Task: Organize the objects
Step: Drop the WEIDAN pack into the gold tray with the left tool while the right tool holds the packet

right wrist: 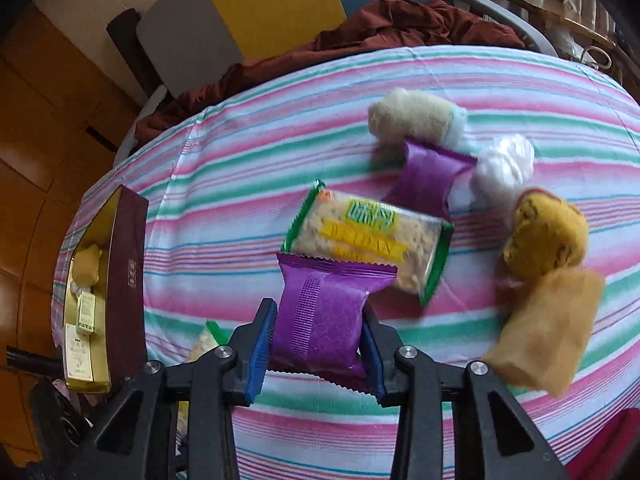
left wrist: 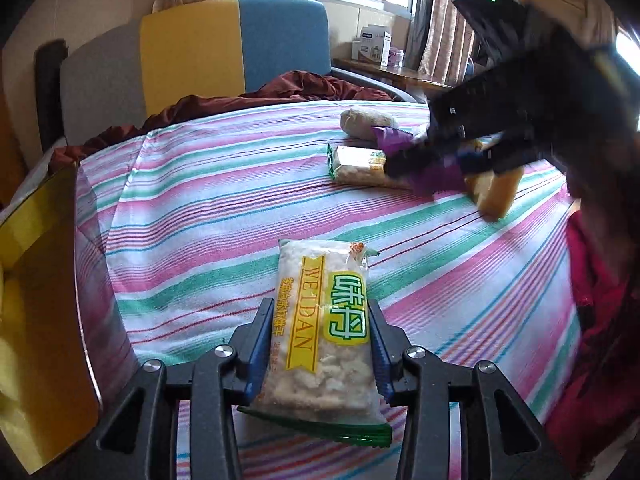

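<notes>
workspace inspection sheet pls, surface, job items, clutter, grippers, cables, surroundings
surface: striped cloth covering the table.
job's things: rice-cracker packet and purple packet held; second cracker packet, second purple packet, several wrapped pastries loose; maroon box at left edge, partly filled.
clutter: dark red fabric at far edge.
grippers: left gripper shut on rice-cracker packet; right gripper shut on purple packet.
cables: nothing seen.
surroundings: colour-block chair, window, curtains.
</notes>
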The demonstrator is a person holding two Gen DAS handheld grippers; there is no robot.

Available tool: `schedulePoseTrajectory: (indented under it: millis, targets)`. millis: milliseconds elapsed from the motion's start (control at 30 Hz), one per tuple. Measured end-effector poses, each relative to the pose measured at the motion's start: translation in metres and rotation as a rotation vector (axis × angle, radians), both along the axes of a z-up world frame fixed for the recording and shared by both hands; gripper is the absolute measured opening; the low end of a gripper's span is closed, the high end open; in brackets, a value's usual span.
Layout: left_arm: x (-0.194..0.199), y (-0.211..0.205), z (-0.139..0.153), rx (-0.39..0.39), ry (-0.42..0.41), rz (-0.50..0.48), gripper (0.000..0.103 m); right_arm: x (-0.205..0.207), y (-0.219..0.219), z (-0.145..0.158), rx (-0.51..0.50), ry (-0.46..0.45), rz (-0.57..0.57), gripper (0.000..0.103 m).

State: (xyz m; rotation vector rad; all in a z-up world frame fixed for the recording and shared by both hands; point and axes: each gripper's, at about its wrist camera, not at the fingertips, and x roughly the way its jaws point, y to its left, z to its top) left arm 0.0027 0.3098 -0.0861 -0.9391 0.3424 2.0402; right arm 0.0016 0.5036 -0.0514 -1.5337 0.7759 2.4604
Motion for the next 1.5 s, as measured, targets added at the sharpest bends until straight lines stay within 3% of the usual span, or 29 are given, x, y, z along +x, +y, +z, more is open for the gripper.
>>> schedulePoseTrajectory:
  millis: [100,300,600,800,1000,1267,1500]
  targets:
    - [0.008,-0.008,0.017,0.019,0.029,0.006,0.043,0.005,-0.004,-0.009,0.016,-0.023,0.011,0.039]
    - [0.002,-0.040,0.052,0.080,0.000,0.088,0.043,-0.002,-0.016,-0.018,0.065,-0.055,0.065,0.039]
    - [-0.069,-0.128,0.074,0.085,-0.152,0.387,0.043,-0.005,-0.024,-0.022,0.101,-0.081,0.106,0.039]
    - [-0.138,-0.180,0.062,0.028,-0.246,0.592,0.043,-0.006,-0.024,-0.023,0.098,-0.083,0.110,0.040]
    - [-0.182,-0.204,0.034,-0.017,-0.362,0.720,0.043,-0.007,-0.025,-0.023,0.100,-0.084,0.113,0.040]
    - [-0.197,-0.201,0.015,-0.129,-0.307,0.810,0.044,-0.008,-0.025,-0.023,0.108,-0.084,0.121,0.040]
    - [-0.204,-0.198,0.002,-0.180,-0.294,0.830,0.047,-0.008,-0.024,-0.023,0.112,-0.085,0.124,0.040]
